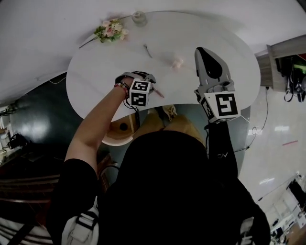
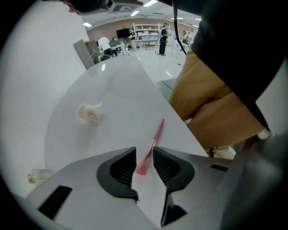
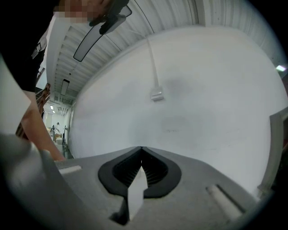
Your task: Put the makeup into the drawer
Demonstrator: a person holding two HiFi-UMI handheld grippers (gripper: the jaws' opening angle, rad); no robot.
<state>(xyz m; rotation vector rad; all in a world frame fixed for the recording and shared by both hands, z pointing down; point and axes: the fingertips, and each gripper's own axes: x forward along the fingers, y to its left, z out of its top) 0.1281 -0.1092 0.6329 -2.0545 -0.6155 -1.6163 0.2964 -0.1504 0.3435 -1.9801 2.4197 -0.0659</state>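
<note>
Lying on table, slim pink makeup brush, tip seemingly fluffy

Big open lab/warehouse-type hall, shelving racks in bkgd, ceiling strip lights, glossy white floor

Left gripper body covers part of the small clear container; pink brush tip blurred.

No legible words or numbers anywhere. Left cube on the left gripper: black-and-white square markers, coded pattern only, no text. Right cube on the right gripper: same kind of marker. Sleeve just below the right cube: small white logo, too small to read.
</note>
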